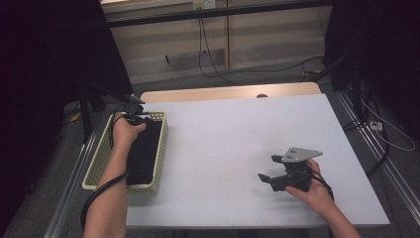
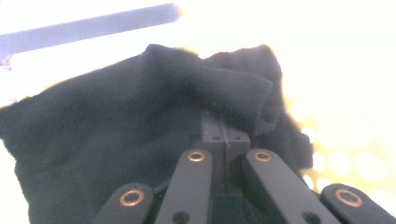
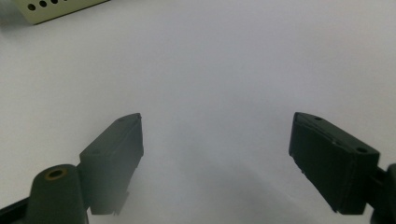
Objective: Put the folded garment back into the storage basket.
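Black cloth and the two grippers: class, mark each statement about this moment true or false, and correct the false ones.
1. The left gripper is shut on the black cloth. True.
2. The black cloth lies spread on the white table. False: in the high view it sits in the pale perforated basket at the table's left edge.
3. The right gripper has its jaws apart with nothing between them. True.
4. The right gripper rests inside the basket. False: it is over bare table, well to the basket's right.
5. The basket is round and red. False: it is oblong and pale yellow-green.
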Available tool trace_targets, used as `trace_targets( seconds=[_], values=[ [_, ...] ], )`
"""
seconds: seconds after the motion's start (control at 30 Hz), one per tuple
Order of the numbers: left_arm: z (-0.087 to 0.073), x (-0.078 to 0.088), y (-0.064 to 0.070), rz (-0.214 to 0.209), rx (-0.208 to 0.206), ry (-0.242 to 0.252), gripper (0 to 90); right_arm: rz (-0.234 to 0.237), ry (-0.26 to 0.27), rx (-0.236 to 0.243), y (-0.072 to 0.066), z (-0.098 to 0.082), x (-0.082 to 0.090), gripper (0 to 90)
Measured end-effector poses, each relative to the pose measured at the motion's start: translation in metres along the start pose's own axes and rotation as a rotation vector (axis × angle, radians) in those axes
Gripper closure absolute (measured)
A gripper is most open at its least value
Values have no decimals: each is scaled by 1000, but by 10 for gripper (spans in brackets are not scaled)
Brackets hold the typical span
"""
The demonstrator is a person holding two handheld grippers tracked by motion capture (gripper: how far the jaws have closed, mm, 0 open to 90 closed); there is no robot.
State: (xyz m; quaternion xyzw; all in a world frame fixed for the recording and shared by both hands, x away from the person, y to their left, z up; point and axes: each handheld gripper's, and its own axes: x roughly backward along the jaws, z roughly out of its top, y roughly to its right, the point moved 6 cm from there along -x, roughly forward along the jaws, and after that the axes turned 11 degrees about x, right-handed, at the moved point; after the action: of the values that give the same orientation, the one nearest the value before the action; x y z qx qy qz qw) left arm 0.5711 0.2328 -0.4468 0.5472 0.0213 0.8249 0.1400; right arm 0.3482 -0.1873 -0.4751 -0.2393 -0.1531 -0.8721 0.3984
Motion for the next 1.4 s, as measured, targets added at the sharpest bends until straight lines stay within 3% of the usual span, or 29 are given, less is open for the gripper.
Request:
trace_targets(
  seconds=[0.13, 0.27, 0.37, 0.5, 0.53, 0.6, 0.7, 0.77, 0.97, 1.17, 1.4],
  values=[
    [2, -12, 15, -16, -26, -6, 900, 3, -3, 2, -1, 0, -1, 170],
    [-5, -26, 14, -16, -19, -28, 900, 6, -2, 8, -3, 1, -1, 170],
    [-7, -25, 9, -15, -20, -8, 837, 4, -5, 4, -3, -1, -1, 171],
    [-8, -8, 3, -9, 1, -14, 617, 1, 1, -2, -2, 0, 0, 170],
    [-9, -2, 1, 1, 0, -7, 589, 2, 2, 0, -2, 1, 0, 170],
    [-11, 10, -1, -22, 13, -12, 529, 2, 3, 8, -4, 2, 1, 170],
    [-16, 26, -2, -7, -14, -21, 421, 1, 5, 15, -5, 4, 2, 170],
    [-18, 36, 1, -22, -21, -14, 375, 1, 3, 15, -5, 4, 3, 169],
    [-26, 60, 14, -63, -73, 11, 347, 0, 9, 14, -7, 6, 8, 168],
    [-40, 70, 21, -81, -103, 20, 337, 0, 12, 16, -11, 4, 16, 168],
    [-65, 64, 4, -73, -88, -12, 380, -9, 16, 13, -12, 2, 23, 168]
  ],
)
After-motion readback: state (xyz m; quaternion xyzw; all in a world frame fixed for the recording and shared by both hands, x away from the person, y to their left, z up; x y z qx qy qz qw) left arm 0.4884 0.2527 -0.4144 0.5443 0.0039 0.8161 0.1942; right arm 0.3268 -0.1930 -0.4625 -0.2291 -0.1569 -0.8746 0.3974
